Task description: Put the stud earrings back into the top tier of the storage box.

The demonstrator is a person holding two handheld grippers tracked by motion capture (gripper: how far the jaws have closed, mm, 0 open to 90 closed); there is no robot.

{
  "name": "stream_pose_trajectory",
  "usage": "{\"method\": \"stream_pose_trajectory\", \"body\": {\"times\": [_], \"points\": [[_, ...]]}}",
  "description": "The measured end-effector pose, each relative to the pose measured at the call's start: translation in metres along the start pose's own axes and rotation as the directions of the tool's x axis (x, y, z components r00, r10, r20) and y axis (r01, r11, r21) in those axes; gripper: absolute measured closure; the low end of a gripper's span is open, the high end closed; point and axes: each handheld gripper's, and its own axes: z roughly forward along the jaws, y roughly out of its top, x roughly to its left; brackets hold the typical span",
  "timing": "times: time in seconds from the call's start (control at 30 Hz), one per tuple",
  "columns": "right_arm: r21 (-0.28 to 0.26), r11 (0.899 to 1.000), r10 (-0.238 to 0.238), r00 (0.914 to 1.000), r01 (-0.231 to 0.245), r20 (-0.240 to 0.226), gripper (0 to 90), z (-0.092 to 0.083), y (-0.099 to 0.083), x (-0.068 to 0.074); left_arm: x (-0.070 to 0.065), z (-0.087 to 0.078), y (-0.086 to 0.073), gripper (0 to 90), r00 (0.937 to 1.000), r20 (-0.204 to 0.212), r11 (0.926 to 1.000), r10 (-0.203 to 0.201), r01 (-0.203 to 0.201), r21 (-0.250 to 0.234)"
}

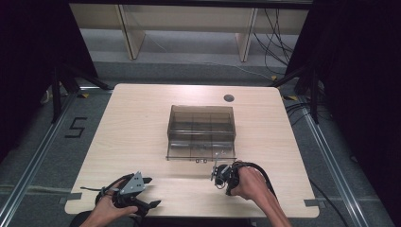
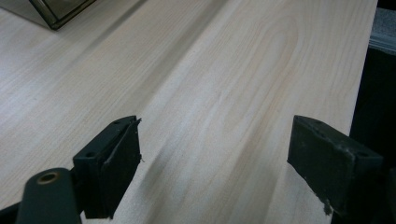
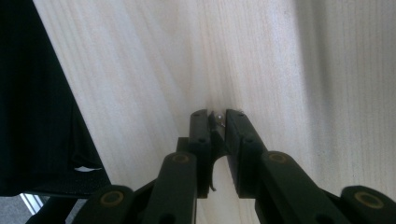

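Note:
A smoky clear plastic box [image 1: 202,124] with several compartments stands at the table's middle, its clear lid [image 1: 201,152] lying open toward me. My right gripper [image 1: 216,174] points down at the wood just in front of that lid. In the right gripper view its jaws [image 3: 217,116] stand almost together, and a tiny shiny metal piece [image 3: 219,120] sits pinched between the pads at their tips. My left gripper [image 1: 152,192] rests at the near left edge, and its jaws [image 2: 215,140] stand wide apart over bare wood with nothing between them.
The light wooden table [image 1: 137,127] has a round grommet [image 1: 229,98] at the back right. A corner of the box [image 2: 56,11] shows in the left gripper view. The table's near edge lies close to both hands, and dark floor with rails surrounds it.

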Motion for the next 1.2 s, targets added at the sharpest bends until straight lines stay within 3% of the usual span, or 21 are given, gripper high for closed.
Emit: {"method": "stream_pose_trajectory", "body": {"times": [0.2,0.27,0.33,0.43,0.47,0.53,0.6,0.63,0.73,0.83,0.93,0.97,1.1,1.2], "points": [[0.004,1.000,-0.001,0.9997,0.001,-0.026,85.2,0.004,0.003,-0.001,0.001,-0.001,0.000,16.5,0.9999,-0.002,0.9998,0.013,-0.013,0.013],[0.031,0.999,-0.011,0.9997,0.012,-0.022,85.5,0.004,0.006,-0.001,0.000,0.000,0.000,16.5,1.0000,-0.001,1.0000,0.003,-0.003,0.002],[0.026,0.999,-0.027,0.9992,0.028,-0.028,85.7,0.005,0.007,-0.002,0.000,0.000,0.000,16.5,1.0000,0.002,1.0000,-0.002,0.002,-0.001],[0.020,0.999,-0.027,0.9991,0.027,-0.032,85.7,0.005,0.006,-0.003,0.000,0.000,0.000,16.5,1.0000,0.000,1.0000,0.003,-0.003,0.001],[0.040,0.999,-0.007,0.9997,0.008,-0.021,85.7,0.002,0.005,-0.002,0.000,0.000,0.000,16.5,1.0000,0.000,1.0000,0.004,-0.004,0.003],[0.007,1.000,0.002,0.9995,-0.001,-0.033,85.7,0.000,0.002,-0.002,0.001,-0.001,0.000,16.5,0.9999,-0.001,0.9998,0.013,-0.013,0.012],[0.009,1.000,-0.025,0.9996,0.025,-0.015,85.7,-0.006,0.000,-0.004,0.001,-0.001,0.000,16.5,0.9999,-0.001,0.9999,0.012,-0.012,0.013],[0.014,1.000,0.004,1.0000,-0.004,-0.005,85.7,-0.009,-0.002,-0.002,0.000,0.000,0.000,16.5,1.0000,-0.004,1.0000,0.003,-0.003,0.003],[-0.039,0.999,0.015,0.9996,-0.016,-0.025,85.7,-0.020,-0.011,-0.002,0.002,-0.001,0.000,16.5,0.9997,-0.004,0.9994,0.024,-0.024,0.026],[-0.043,0.999,-0.006,1.0000,0.006,0.005,85.7,-0.032,-0.016,-0.003,0.000,0.000,0.000,16.5,0.9999,-0.007,0.9999,0.008,-0.008,0.008],[-0.069,0.998,0.012,0.9998,-0.011,0.013,85.7,-0.047,-0.023,-0.004,0.002,-0.001,0.000,16.5,0.9996,-0.012,0.9994,0.026,-0.026,0.025],[-0.066,0.997,0.030,0.9994,-0.029,0.017,85.7,-0.052,-0.025,-0.003,0.000,0.000,0.000,16.5,1.0000,-0.008,1.0000,0.002,-0.002,0.005],[-0.103,0.995,0.008,0.9995,-0.005,0.031,85.7,-0.069,-0.030,-0.007,0.001,-0.001,0.000,16.5,0.9998,-0.009,0.9997,0.017,-0.017,0.018],[-0.103,0.994,0.032,0.9983,-0.027,0.048,85.7,-0.082,-0.031,-0.007,0.000,0.000,0.000,16.5,1.0000,-0.007,0.9999,0.006,-0.006,0.009]]}}
